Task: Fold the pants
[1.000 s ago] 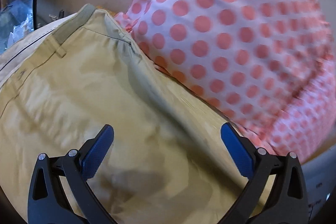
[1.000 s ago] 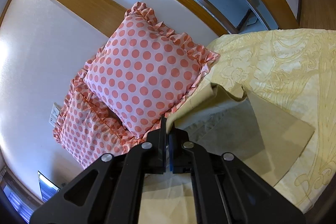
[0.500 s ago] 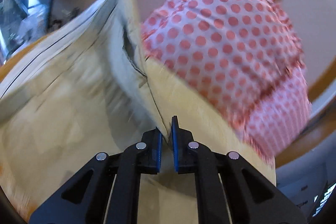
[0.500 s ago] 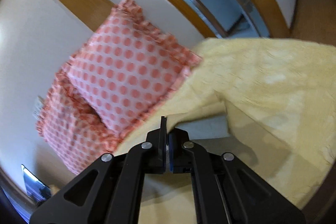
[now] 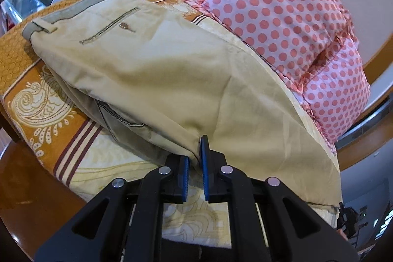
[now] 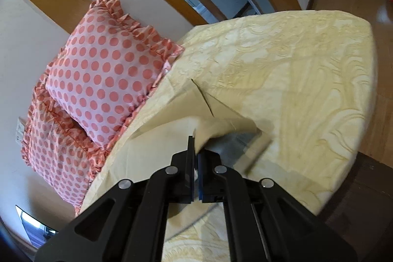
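Patterned quilted bedspread, smooth khaki pants pinched by 2 grippers' jaws

The scene is viewed close-up along each gripper's fingers, low over the bed. The waistband is faced at upper left in the left view. The polka-dot pillows and the yellow bedspread are shared by both views.
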